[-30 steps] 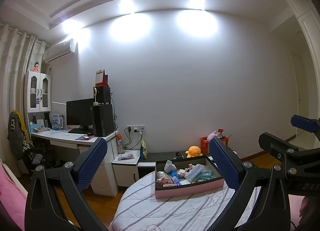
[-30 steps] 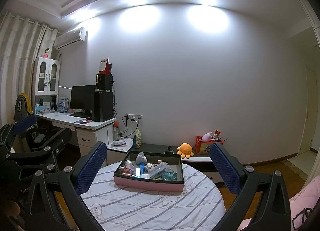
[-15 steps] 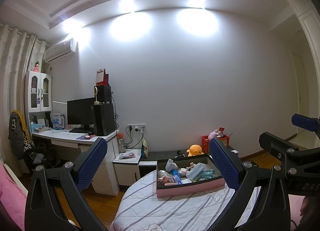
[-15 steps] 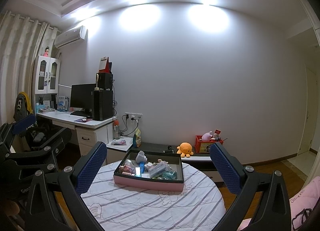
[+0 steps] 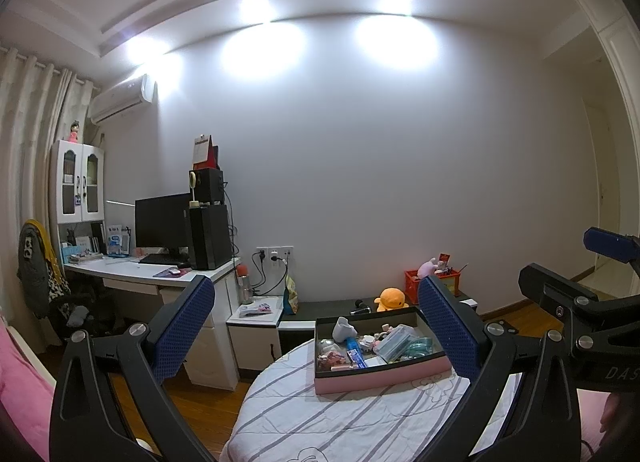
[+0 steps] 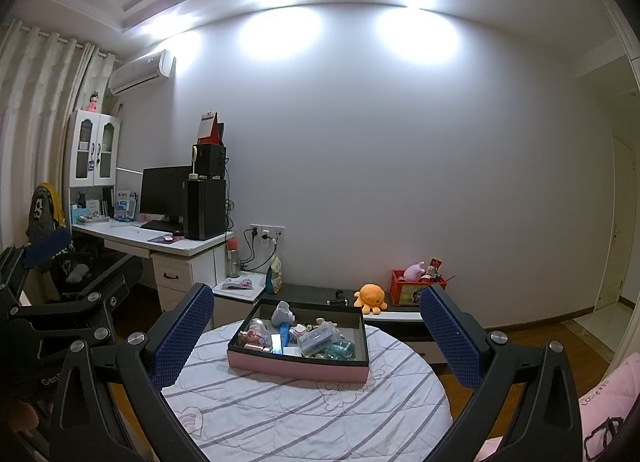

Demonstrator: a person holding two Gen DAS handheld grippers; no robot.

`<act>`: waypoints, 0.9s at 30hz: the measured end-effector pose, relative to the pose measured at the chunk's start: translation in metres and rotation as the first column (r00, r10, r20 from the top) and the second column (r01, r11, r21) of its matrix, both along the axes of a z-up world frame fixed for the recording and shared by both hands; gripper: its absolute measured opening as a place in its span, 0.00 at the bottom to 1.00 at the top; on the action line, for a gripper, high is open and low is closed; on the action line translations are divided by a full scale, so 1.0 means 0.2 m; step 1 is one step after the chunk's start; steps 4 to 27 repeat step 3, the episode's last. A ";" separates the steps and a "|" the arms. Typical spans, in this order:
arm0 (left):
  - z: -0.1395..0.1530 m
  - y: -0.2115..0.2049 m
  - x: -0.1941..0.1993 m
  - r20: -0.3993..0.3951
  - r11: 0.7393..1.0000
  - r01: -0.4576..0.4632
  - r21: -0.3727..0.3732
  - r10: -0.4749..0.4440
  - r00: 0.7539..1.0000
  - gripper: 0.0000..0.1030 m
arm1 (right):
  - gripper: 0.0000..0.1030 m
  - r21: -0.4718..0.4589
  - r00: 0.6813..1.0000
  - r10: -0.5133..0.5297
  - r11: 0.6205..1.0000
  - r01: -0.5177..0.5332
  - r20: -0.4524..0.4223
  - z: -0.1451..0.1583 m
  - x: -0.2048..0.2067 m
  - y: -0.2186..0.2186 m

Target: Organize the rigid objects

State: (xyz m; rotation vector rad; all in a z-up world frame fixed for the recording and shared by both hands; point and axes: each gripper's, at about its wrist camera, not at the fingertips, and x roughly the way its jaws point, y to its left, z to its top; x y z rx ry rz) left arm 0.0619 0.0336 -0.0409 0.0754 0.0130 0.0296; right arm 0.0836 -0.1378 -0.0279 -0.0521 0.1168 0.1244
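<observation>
Both the left gripper [image 5: 316, 326] and right gripper [image 6: 316, 326], wide open and empty, face the pink box [image 6: 298, 366] of likely light, hard items, best pinched singly.

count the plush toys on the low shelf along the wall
2: an orange octopus plush sits on the low shelf, and a pink plush sticks out of the red crate beside it. Others may be hidden inside the crate.

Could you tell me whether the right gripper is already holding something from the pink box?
No, the right gripper is wide open and empty, with the pink box sitting beyond it on the striped table.
</observation>
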 end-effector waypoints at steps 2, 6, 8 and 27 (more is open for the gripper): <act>0.00 0.01 0.00 0.000 1.000 0.000 0.004 0.000 1.000 1.00 | 1.00 -0.001 1.000 -0.001 1.000 0.001 -0.003 0.00 0.01 0.00; 0.00 0.01 0.01 -0.001 1.000 -0.001 0.005 0.001 1.000 1.00 | 1.00 -0.001 1.000 0.000 1.000 0.000 -0.005 0.00 0.01 0.00; 0.00 0.01 0.01 -0.001 1.000 -0.001 0.005 0.001 1.000 1.00 | 1.00 -0.001 1.000 0.000 1.000 0.000 -0.005 0.00 0.01 0.00; 0.00 0.01 0.01 -0.001 1.000 -0.001 0.005 0.001 1.000 1.00 | 1.00 -0.001 1.000 0.000 1.000 0.000 -0.005 0.00 0.01 0.00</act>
